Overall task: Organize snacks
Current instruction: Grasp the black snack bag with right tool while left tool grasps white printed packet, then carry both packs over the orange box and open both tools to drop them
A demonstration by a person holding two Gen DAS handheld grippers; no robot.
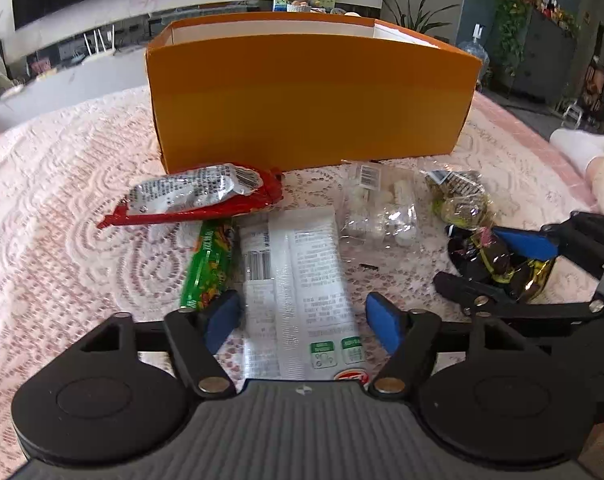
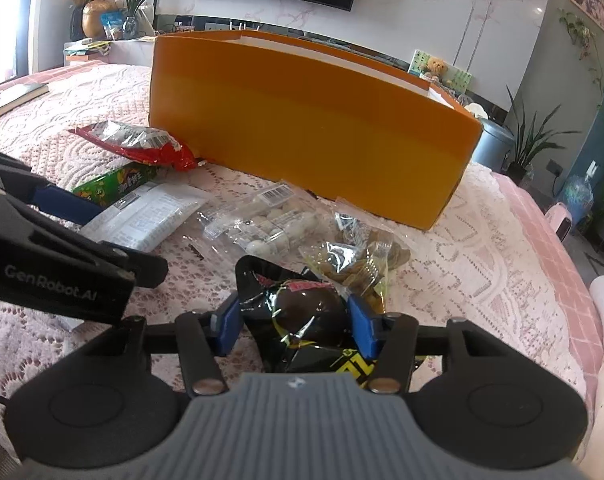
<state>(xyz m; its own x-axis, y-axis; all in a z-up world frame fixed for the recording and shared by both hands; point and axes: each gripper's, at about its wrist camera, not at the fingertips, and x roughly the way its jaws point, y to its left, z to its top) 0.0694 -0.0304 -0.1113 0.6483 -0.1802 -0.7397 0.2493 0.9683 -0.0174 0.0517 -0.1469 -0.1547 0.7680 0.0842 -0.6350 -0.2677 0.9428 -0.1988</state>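
My left gripper (image 1: 302,312) stands open low over the lace cloth, its blue pads on either side of a flat white snack packet (image 1: 297,272) without pressing it. Left of that packet lies a green packet (image 1: 209,268), and a red and silver packet (image 1: 197,196) lies behind it. My right gripper (image 2: 295,320) is shut on a black snack packet (image 2: 302,320) with a brown round piece inside. A clear bag of white candies (image 2: 269,224) and a yellowish bag (image 2: 354,260) lie just beyond. The open orange box (image 1: 310,96) stands behind all the snacks.
A pink lace cloth (image 1: 61,200) covers the table. A person's white-clad limb (image 1: 582,148) rests at the right edge. In the right wrist view a dark book (image 2: 13,96) lies at the far left. The left gripper (image 2: 113,236) reaches in from the left there.
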